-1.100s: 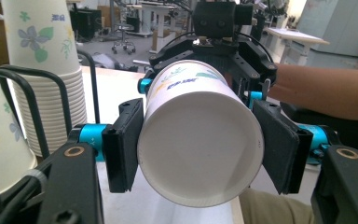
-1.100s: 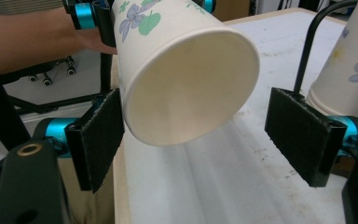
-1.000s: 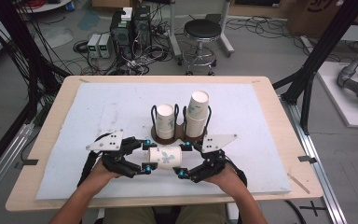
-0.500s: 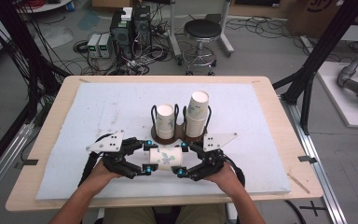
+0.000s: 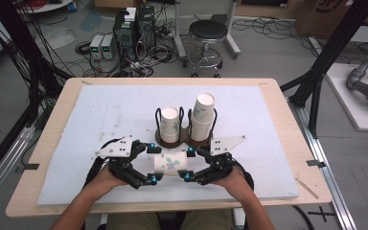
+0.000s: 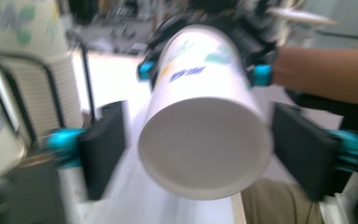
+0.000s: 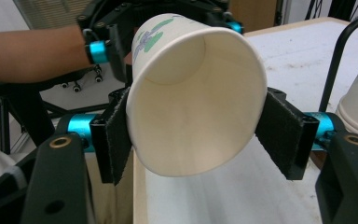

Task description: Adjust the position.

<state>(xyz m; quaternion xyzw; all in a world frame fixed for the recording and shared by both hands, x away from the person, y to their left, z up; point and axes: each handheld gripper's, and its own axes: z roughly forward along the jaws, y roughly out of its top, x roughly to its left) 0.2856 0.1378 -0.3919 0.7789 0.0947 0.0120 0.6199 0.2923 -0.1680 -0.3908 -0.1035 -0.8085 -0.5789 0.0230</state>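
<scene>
The desk [image 5: 100,110] has changed little over the last second: the holder [image 5: 184,139] sits mid-desk as before, with the stack [image 5: 203,115] in its 3 o'clock ring and one spare [image 5: 170,122] in its 9 o'clock ring. My left tool [image 5: 152,163] and right tool [image 5: 189,163] have stayed put at 6 o'clock of the holder, facing each other. The cup [image 5: 169,163] still lies sideways between them, barely shifted. My right tool, at the cup's 3 o'clock, holds the cup by its mouth, both pads pressed to the rim. My left tool, at 9 o'clock, stands wide around the base with a sliver of gap on each side. I judge this a hand-over paused midway, with the cup now carried by the right tool alone. The left gripper view is blurred, so that gap is hard to be sure of. From above, the tools cover both ends of the cup. I cannot tell whether it rests on the desk or hangs clear.
</scene>
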